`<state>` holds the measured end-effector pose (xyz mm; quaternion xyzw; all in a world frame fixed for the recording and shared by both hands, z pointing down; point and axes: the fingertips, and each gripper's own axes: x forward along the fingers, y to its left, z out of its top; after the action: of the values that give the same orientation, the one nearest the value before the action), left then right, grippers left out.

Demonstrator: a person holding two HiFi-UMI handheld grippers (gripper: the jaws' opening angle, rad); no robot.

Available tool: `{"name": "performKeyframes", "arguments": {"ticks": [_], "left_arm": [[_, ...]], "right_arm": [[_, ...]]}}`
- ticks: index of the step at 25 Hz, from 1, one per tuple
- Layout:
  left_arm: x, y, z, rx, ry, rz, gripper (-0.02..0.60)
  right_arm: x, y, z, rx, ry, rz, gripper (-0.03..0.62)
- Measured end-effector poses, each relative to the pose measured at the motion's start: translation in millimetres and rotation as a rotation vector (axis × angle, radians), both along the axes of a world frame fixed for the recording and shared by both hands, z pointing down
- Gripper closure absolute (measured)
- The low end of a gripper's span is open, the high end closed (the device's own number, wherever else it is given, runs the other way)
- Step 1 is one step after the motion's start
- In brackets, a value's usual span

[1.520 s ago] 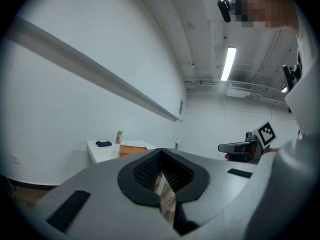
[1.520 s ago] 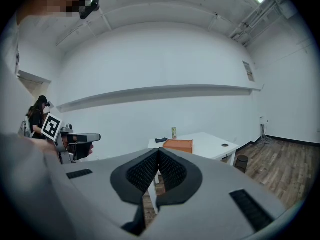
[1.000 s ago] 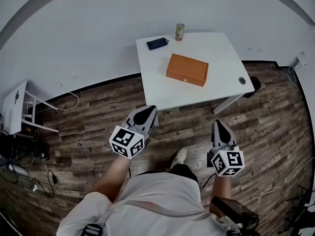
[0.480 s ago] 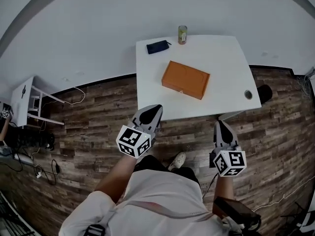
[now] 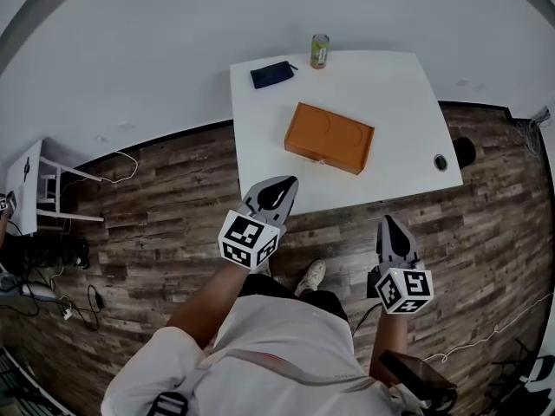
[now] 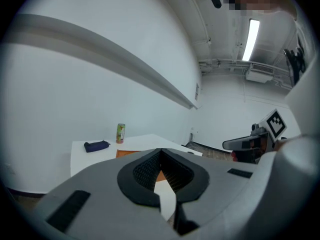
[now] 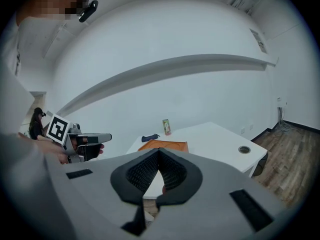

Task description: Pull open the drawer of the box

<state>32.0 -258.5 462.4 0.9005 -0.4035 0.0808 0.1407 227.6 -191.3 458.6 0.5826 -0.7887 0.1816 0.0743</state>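
Observation:
An orange flat box (image 5: 330,138) lies in the middle of the white table (image 5: 399,172); it also shows as the box (image 6: 126,153) and the box (image 7: 163,145) in the two gripper views. Its drawer looks closed. My left gripper (image 5: 284,183) is shut and empty, its tips over the table's near left edge, short of the box. My right gripper (image 5: 386,221) hangs shut and empty over the floor in front of the table. Both grippers (image 6: 160,150) (image 7: 158,150) show their tips meeting, with nothing held.
A green can (image 5: 319,50) and a dark blue pouch (image 5: 270,74) sit at the table's far edge. A round cable hole (image 5: 441,161) is at the near right corner. A white stool (image 5: 35,187) and cables (image 5: 52,297) lie at the left on the wooden floor.
The table has come closer in the head view. My left gripper has moved forward and right, reaching the table's near edge. The right gripper has hardly moved.

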Motion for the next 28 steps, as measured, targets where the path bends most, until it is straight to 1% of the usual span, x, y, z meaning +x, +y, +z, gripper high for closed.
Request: {"name": "performKeyframes", "arguments": {"ticks": [3, 6, 8, 15, 17, 22, 25, 28], "left_arm": [[4.6, -10.3, 22.8, -0.034, -0.03, 0.05, 0.571], [6.8, -19.1, 44.3, -0.08, -0.052, 0.07, 0.569], [10.8, -28.6, 59.7, -0.109, -0.075, 0.073, 0.535], [35.5, -58.4, 117.1, -0.205, -0.139, 0.07, 0.455], [45.6, -63.8, 136.9, -0.244, -0.159, 0.074, 0.416], [67.8, -80.8, 180.9, -0.334, -0.205, 0.061, 0.413], [76.5, -87.2, 198.5, -0.397, -0.212, 0.042, 0.413], [83.1, -90.9, 207.5, -0.427, -0.216, 0.027, 0.413]], "right_arm": [[-7.8, -5.5, 3.6, -0.011, 0.006, 0.022, 0.602], [-18.6, -6.5, 9.1, -0.029, 0.016, 0.014, 0.602], [-21.5, -7.0, 12.2, -0.04, 0.023, 0.011, 0.602], [-14.8, -3.6, 32.4, -0.094, 0.027, 0.018, 0.602], [-8.8, -2.1, 40.7, -0.113, 0.03, 0.023, 0.602], [6.0, 0.8, 58.7, -0.158, 0.034, 0.045, 0.602], [12.5, 3.3, 67.5, -0.182, 0.033, 0.056, 0.602], [16.9, 4.5, 73.9, -0.196, 0.027, 0.062, 0.602]]}}
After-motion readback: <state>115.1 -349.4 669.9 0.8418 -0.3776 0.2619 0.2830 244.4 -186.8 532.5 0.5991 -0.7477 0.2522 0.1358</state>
